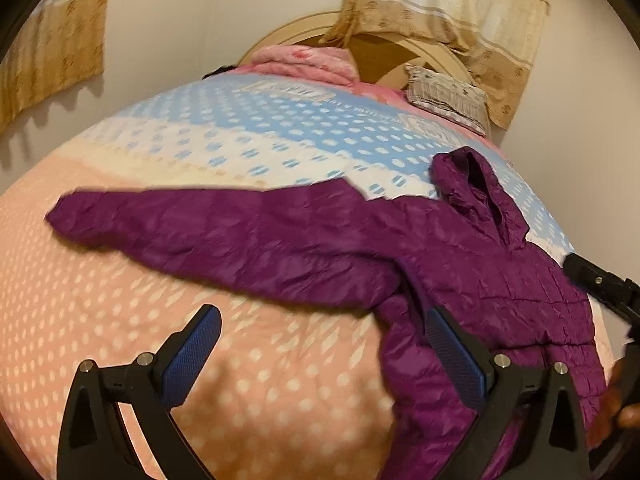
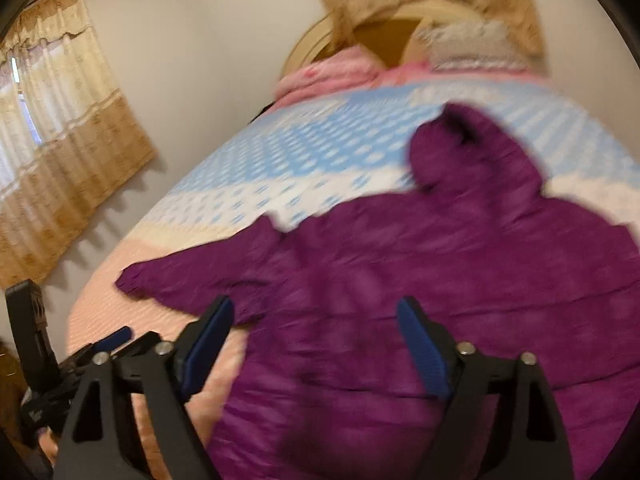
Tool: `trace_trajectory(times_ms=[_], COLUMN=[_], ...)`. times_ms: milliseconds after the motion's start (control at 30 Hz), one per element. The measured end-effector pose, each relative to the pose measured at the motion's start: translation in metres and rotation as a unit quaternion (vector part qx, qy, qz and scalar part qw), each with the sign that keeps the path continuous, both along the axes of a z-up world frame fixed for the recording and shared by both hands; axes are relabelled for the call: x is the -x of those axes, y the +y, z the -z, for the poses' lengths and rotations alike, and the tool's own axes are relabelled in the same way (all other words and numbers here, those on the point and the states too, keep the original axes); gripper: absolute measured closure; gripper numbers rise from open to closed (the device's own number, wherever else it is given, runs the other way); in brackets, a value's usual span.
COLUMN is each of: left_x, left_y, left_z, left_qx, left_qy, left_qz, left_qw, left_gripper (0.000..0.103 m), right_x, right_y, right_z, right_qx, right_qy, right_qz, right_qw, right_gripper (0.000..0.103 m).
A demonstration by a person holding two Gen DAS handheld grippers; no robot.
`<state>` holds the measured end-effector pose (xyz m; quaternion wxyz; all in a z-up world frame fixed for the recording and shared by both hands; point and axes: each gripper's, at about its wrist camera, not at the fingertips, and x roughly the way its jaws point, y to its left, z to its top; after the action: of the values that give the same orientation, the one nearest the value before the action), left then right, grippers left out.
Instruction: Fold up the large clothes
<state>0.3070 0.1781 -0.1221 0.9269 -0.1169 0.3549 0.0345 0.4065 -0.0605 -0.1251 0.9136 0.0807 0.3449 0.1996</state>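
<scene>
A purple hooded puffer jacket lies flat on the bed, one sleeve stretched out to the left and the hood toward the headboard. My left gripper is open and empty above the bedspread, its right finger over the jacket's left side. In the right wrist view, which is blurred, the jacket fills the middle. My right gripper is open and empty above the jacket's body. The left gripper also shows in the right wrist view at the lower left.
The bed has a dotted pink, cream and blue bedspread. A pink blanket and a pillow lie by the wooden headboard. Curtains hang on the left wall beside the bed.
</scene>
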Motion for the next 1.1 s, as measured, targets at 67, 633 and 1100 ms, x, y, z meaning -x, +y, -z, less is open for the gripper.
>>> trace_trajectory(times_ms=[67, 633, 1100], left_x=[-0.013, -0.111, -0.033], left_y=[-0.016, -0.111, 0.054], left_z=[-0.007, 0.076, 0.022], left_qx=[-0.024, -0.194, -0.009], left_qy=[-0.007, 0.082, -0.001], left_qz=[0.013, 0.030, -0.193], left_qw=[0.9996, 0.9771, 0.9812], left_gripper=[0.001, 0.001, 0.001], right_x=[-0.006, -0.038, -0.031], right_y=[-0.025, -0.210, -0.209], right_z=[-0.004, 0.100, 0.103], right_qx=[0.040, 0.149, 0.162], right_qy=[-0.008, 0.104, 0.097], right_qz=[0.046, 0.305, 0.313], right_qw=[0.998, 0.935, 0.931], right_gripper=[0.036, 0.023, 0.016])
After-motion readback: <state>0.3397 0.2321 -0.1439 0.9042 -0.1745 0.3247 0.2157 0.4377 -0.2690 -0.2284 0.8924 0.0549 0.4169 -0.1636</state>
